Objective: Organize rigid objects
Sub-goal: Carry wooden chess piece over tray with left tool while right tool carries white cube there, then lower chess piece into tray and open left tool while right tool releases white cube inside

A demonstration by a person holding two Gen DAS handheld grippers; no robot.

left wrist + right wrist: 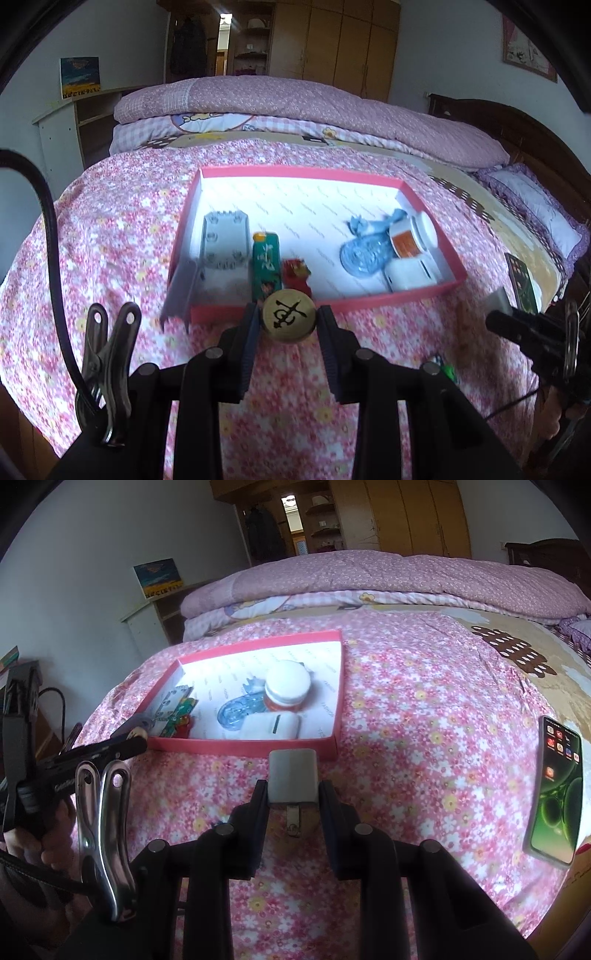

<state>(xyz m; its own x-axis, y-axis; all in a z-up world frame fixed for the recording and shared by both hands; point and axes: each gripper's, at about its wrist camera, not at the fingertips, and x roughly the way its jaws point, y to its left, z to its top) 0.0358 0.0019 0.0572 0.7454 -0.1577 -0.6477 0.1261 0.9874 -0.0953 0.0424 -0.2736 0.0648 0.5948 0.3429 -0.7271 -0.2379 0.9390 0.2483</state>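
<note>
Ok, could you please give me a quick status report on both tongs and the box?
Left tongs shut on round game piece. Right tongs shut on grey charger. Pink box ahead, partly filled. Phone on bedspread, off to the side.

We count one pink box (pixel 369 301) holding seven things, among them one white-capped jar (pixel 413 236) and one grey plate (pixel 225 240). Outside it we see one round game piece (pixel 289 315), one plug adapter (pixel 293 775) and one phone (pixel 556 794).
</note>
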